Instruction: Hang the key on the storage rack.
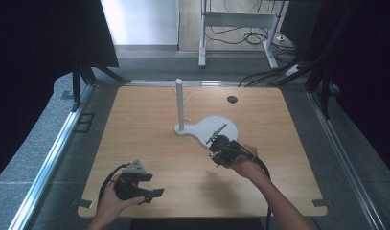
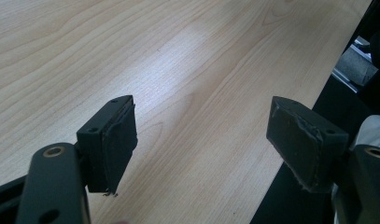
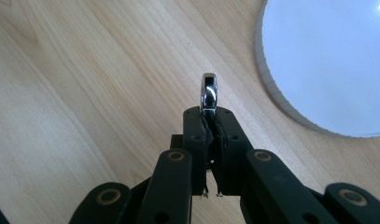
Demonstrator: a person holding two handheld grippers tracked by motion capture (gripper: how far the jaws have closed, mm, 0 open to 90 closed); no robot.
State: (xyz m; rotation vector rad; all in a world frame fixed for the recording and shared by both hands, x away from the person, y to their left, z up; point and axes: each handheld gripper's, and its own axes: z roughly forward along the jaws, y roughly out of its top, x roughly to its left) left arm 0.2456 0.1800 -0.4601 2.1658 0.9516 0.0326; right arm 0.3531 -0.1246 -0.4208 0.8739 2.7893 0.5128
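Note:
A white peg stand rises from a white rounded base plate in the middle of the wooden table. My right gripper hovers at the plate's near edge, shut on a shiny metal ring. The ring stands on edge and pokes out above the fingertips, as the right gripper view shows, with the plate's rim to the upper right. My left gripper is held near the table's front left, open. Between its fingers there is bare wood.
The wooden table has a dark cable hole at the back right. Its front edge runs just beside the left gripper. Metal rails and grey floor surround the table; cables lie beyond the far edge.

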